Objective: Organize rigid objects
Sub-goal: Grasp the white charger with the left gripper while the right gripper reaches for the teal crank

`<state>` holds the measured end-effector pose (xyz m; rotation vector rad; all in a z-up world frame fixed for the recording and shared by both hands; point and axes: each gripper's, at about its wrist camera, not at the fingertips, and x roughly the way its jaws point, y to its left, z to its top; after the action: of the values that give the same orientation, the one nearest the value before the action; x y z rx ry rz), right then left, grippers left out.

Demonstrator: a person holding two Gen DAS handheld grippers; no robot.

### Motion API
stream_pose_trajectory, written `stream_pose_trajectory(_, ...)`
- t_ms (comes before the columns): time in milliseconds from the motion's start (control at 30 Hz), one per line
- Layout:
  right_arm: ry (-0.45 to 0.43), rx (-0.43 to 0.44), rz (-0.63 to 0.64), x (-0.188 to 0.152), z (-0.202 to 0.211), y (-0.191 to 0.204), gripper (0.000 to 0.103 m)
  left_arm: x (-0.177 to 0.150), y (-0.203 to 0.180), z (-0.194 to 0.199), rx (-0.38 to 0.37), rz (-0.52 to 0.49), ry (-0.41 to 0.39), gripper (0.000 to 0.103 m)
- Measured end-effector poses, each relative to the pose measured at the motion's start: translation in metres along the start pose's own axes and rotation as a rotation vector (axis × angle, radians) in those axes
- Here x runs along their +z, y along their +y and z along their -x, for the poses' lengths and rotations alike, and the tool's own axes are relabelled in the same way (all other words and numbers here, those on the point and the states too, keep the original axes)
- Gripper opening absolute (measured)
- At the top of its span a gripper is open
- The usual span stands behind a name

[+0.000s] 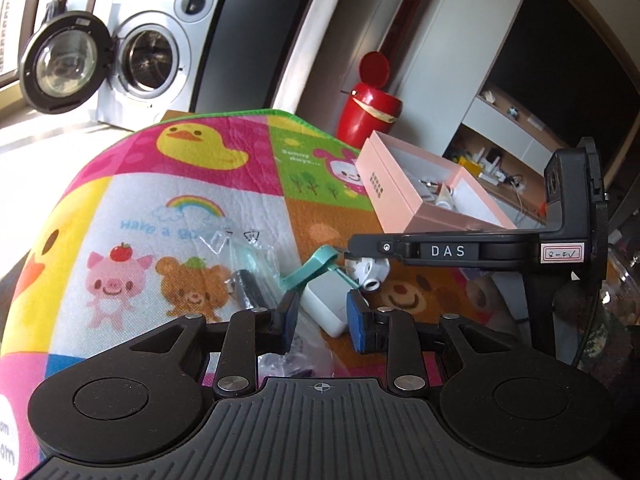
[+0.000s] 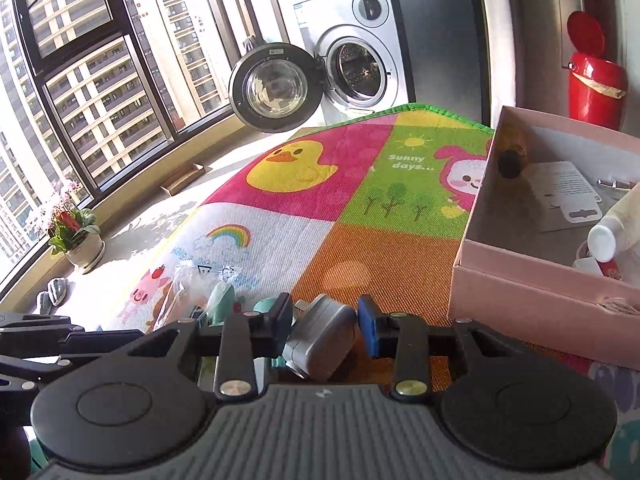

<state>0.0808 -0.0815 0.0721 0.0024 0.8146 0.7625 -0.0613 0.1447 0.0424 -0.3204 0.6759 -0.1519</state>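
While the right hand-held gripper (image 2: 325,330) was held low over the play mat (image 2: 360,232), a small white-grey charger (image 2: 322,340) was seen between its fingers, the black pad (image 2: 282,326) touching one side and the blue pad (image 2: 370,332) standing just beside the other; whether the charger was truly pinched could not be told from that view. From the left wrist view, the same right hand-held gripper (image 1: 362,258) was shown side-on, marked "DAS", with a small white rounded object (image 1: 370,272) at its tip.

The left hand-held gripper (image 1: 322,320) was held spread, nothing being gripped between its blue pads (image 1: 358,320). Just ahead of it, a white block (image 1: 324,304) was lying on the mat, with a teal strap (image 1: 308,270) rising from it. A clear plastic bag (image 1: 244,256) holding a dark cylinder (image 1: 248,290) was lying to the left.

Further out, an open pink box (image 2: 532,300) was resting on the mat's right side, with a white bottle (image 2: 616,232) and a printed card (image 2: 568,192) inside. Beyond the mat, a washing machine (image 2: 356,48) with its door open and a red bin (image 2: 596,84) were visible.
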Motion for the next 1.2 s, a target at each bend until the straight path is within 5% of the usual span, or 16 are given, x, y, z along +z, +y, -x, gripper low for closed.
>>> stream_pose_trajectory(267,-0.04,-0.207,-0.045,-0.043,0.058,-0.049,0.028,0.002,-0.011,-0.046,0.095,0.075,0.034,0.029)
stream_pose_trajectory(333,-0.032,-0.247,-0.063,-0.059,0.068,-0.062,0.031,0.003,-0.015,-0.054,0.097,0.071,0.037,0.03)
stream_pose_trajectory(400,-0.032,-0.274,-0.068,-0.073,0.076,-0.071,0.046,0.004,-0.025,-0.06,0.09,0.025,0.039,0.031)
stream_pose_trajectory(567,-0.055,-0.278,0.002,-0.087,0.08,-0.063,0.064,-0.001,-0.057,-0.069,0.08,-0.133,0.05,0.034)
stream_pose_trajectory(767,-0.041,-0.287,0.073,-0.086,0.071,-0.049,0.071,-0.01,-0.079,-0.07,0.113,-0.259,0.032,0.037)
stream_pose_trajectory(1200,-0.038,-0.288,0.074,-0.087,0.069,-0.049,0.079,0.002,-0.066,-0.072,0.069,-0.146,0.108,0.04)
